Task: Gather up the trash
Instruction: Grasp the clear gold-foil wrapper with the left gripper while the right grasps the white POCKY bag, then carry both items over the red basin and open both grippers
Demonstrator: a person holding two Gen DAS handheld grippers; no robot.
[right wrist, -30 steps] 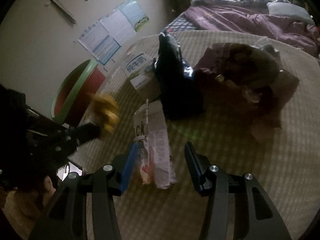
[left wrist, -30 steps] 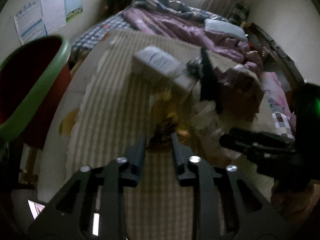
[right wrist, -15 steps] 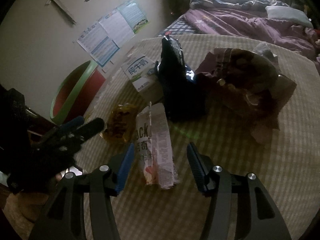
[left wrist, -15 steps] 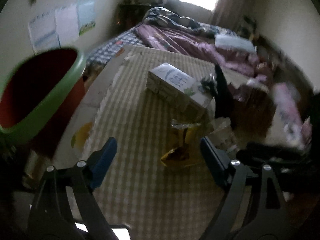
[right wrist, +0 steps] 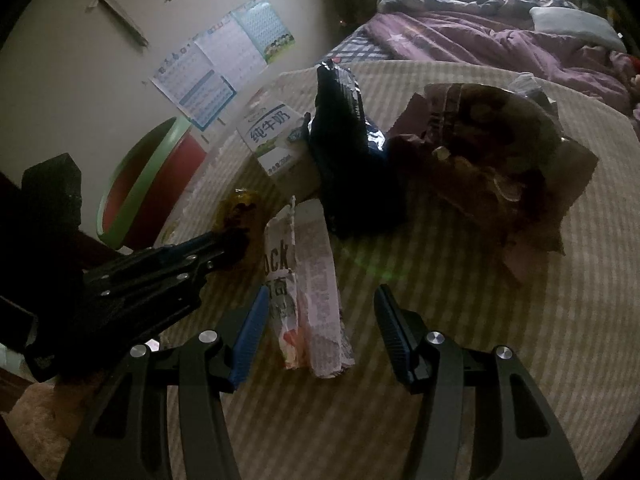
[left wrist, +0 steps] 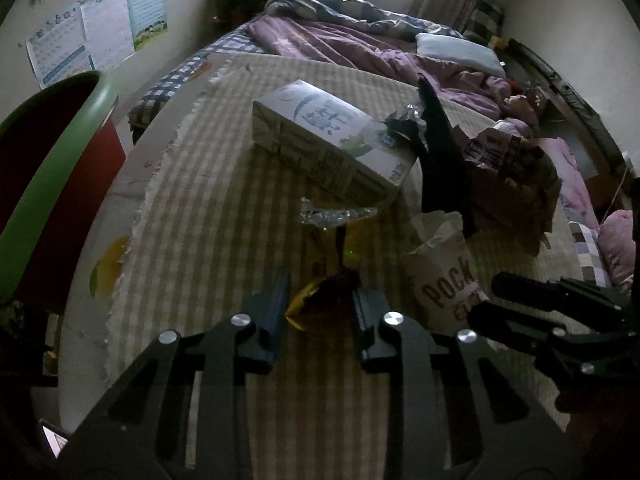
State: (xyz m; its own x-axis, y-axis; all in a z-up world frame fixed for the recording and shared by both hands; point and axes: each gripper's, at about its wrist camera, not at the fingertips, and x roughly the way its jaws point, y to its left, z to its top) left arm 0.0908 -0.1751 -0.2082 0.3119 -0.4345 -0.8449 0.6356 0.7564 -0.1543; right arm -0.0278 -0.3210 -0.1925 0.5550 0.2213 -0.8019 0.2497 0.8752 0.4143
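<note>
L gripper (left wrist: 320, 304) closing on yellow wrapper (left wrist: 326, 300) on striped mat (left wrist: 200, 220), pads touching it. R gripper (right wrist: 318, 320) half-open w/ torn white packet (right wrist: 308, 280) btwn jaws, untouched. Beyond: milk carton (left wrist: 324, 140); bin (left wrist: 52, 184) at left.

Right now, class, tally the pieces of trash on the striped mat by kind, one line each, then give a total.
Milk carton: 1
Yellow wrapper: 1
White Pocky packet: 1
Dark blue bag: 1
Brown crumpled bag: 1
Total: 5
</note>
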